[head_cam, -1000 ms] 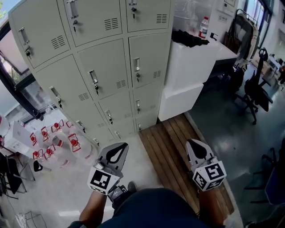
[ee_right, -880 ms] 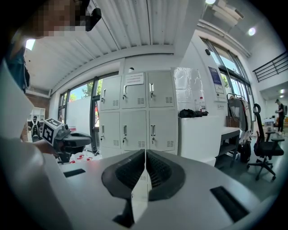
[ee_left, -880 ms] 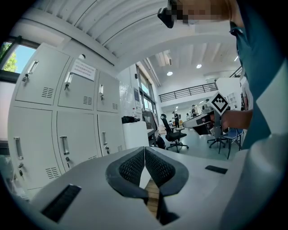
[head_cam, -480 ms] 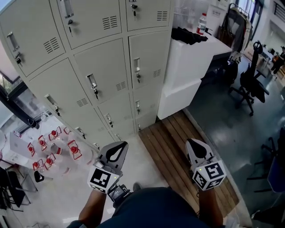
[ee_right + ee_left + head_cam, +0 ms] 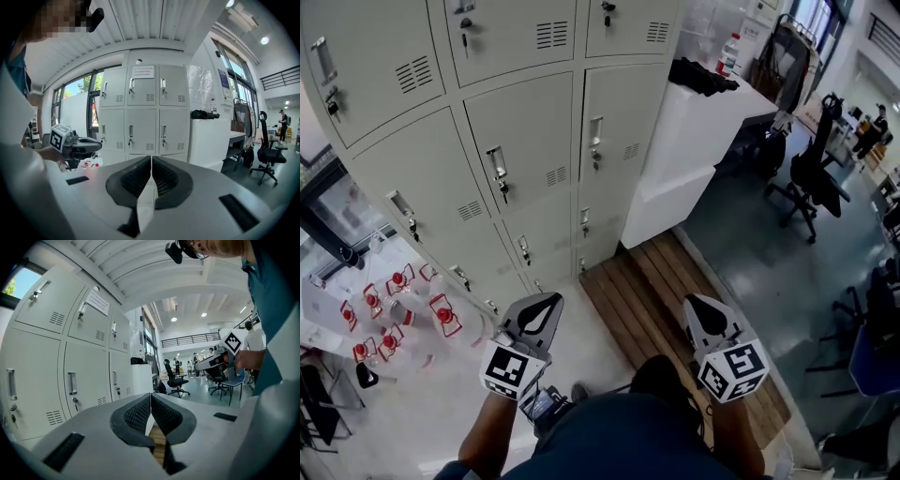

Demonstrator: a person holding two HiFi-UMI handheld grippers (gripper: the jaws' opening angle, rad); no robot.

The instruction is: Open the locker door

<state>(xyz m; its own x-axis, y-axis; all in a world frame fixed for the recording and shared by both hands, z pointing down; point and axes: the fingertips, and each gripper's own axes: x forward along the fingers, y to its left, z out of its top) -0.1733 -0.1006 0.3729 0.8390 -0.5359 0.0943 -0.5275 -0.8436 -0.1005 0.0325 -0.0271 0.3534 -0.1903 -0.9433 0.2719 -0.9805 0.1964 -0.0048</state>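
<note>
A grey bank of lockers (image 5: 525, 141) fills the upper left of the head view, every door closed, each with a vertical handle (image 5: 596, 131) and a keyed lock. My left gripper (image 5: 549, 298) hovers low in front of the bank, clear of the doors, its jaws shut on nothing. My right gripper (image 5: 693, 301) floats over the wooden platform, also shut and empty. In the left gripper view the pads of the left gripper (image 5: 151, 395) meet, with the lockers (image 5: 70, 380) to their left. The right gripper (image 5: 151, 157) faces the lockers (image 5: 140, 117) straight on.
A white cabinet (image 5: 694, 141) stands against the lockers' right side, with a black cloth (image 5: 703, 75) and a bottle (image 5: 730, 52) on top. A wooden slat platform (image 5: 642, 286) lies on the floor. Office chairs (image 5: 811, 173) stand at the right. Red-and-white items (image 5: 394, 314) are scattered at the left.
The person has moved and the locker bank has shifted rightward in the head view. Both grippers were carried along, shut and empty, holding their spacing.
</note>
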